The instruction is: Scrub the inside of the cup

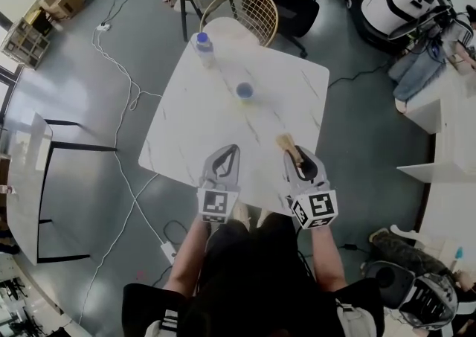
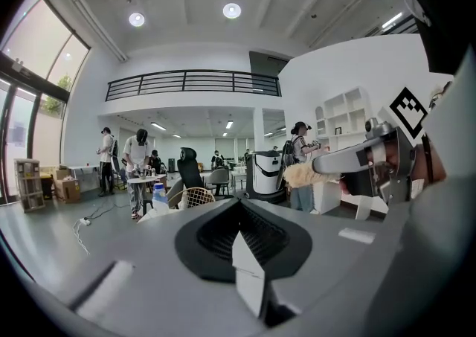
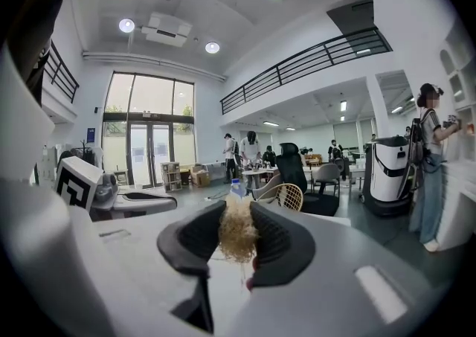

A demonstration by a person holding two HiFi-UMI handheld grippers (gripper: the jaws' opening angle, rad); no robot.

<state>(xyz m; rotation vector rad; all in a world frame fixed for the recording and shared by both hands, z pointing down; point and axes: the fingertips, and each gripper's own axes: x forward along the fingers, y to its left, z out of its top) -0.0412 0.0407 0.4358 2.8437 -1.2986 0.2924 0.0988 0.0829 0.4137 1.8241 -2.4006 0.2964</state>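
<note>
Two grippers at the near edge of the tabletop (image 1: pixel 297 97), cup (image 1: pixel 244 91) out near its middle.
Left gripper (image 1: pixel 233 151) shut on nothing; right gripper (image 1: pixel 294 152) clamped on a straw-bristled brush (image 3: pixel 238 230). Cup well apart from both, bottle (image 1: pixel 203 47) by the far left corner.

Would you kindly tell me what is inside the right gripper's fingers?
A tan bristly brush head is clamped by the right gripper; the fingers cover most of its handle.
</note>
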